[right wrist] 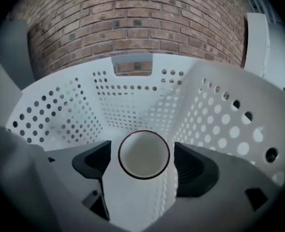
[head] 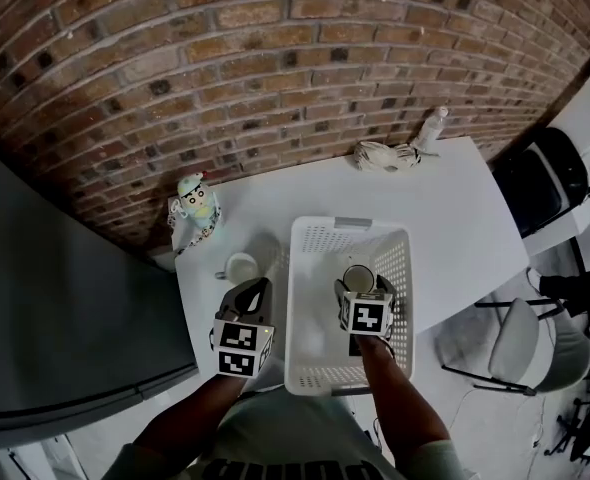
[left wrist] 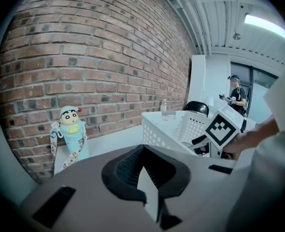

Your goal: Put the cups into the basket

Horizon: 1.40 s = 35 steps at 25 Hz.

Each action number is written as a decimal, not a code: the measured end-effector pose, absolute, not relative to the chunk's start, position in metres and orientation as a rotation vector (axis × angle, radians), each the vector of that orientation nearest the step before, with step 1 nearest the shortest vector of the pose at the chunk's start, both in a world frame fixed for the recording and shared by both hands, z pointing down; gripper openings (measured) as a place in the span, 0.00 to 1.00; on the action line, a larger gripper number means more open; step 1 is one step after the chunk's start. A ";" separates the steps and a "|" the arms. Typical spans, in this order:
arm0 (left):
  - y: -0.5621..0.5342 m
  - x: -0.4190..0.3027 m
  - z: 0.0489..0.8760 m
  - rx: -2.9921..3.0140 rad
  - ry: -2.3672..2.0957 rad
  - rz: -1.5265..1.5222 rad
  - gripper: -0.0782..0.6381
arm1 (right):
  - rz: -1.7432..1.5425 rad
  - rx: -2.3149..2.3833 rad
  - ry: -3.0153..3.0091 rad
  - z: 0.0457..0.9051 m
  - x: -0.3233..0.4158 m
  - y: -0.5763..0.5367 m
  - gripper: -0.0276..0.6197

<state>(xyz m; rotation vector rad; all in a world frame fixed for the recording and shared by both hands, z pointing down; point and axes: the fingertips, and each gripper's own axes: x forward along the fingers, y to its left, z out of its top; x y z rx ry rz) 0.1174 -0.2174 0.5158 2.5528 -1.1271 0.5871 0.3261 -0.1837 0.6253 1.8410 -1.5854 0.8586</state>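
A white perforated basket [head: 297, 268] stands on the white table [head: 455, 218]. My right gripper [head: 360, 290] is lowered inside it, shut on a white cup with a dark rim [head: 358, 277]. In the right gripper view that cup [right wrist: 144, 154] sits upright between the two jaws, with basket walls [right wrist: 60, 110] all around. A second white cup [head: 241, 267] with a handle stands on the table left of the basket. My left gripper [head: 258, 288] hovers just behind it, shut and holding nothing. The left gripper [left wrist: 143, 151] hides this cup in its own view, which shows the basket [left wrist: 164, 129].
A cartoon-figure bottle [head: 195, 206] [left wrist: 69, 134] stands at the table's back left by the brick wall. A crumpled cloth [head: 385, 156] and a clear plastic bottle [head: 432, 128] lie at the back right. A black chair [head: 550, 178] is beyond the right edge. A person [left wrist: 236, 98] stands far off.
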 end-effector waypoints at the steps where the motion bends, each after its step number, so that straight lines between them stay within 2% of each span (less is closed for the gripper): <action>1: -0.216 0.117 0.514 2.557 -1.126 0.581 0.12 | 0.842 1.858 -1.601 0.616 0.325 -0.183 0.65; 18: -0.188 0.084 0.467 2.622 -1.158 0.448 0.12 | 0.582 1.981 -1.839 0.481 0.260 -0.142 0.64; 19: -0.186 0.079 0.464 2.622 -1.165 0.438 0.12 | 0.552 1.980 -1.856 0.471 0.252 -0.140 0.60; 22: -0.180 0.062 0.456 2.618 -1.198 0.414 0.12 | 0.484 1.980 -1.910 0.444 0.222 -0.135 0.30; 26: -0.172 0.033 0.449 2.602 -1.247 0.388 0.12 | 0.466 1.954 -2.017 0.425 0.177 -0.128 0.13; 29: -0.166 0.008 0.449 2.582 -1.279 0.391 0.12 | 0.446 1.900 -2.104 0.418 0.138 -0.125 0.10; 35: -0.159 -0.032 0.454 2.558 -1.328 0.414 0.12 | 0.437 1.760 -2.188 0.429 0.073 -0.125 0.09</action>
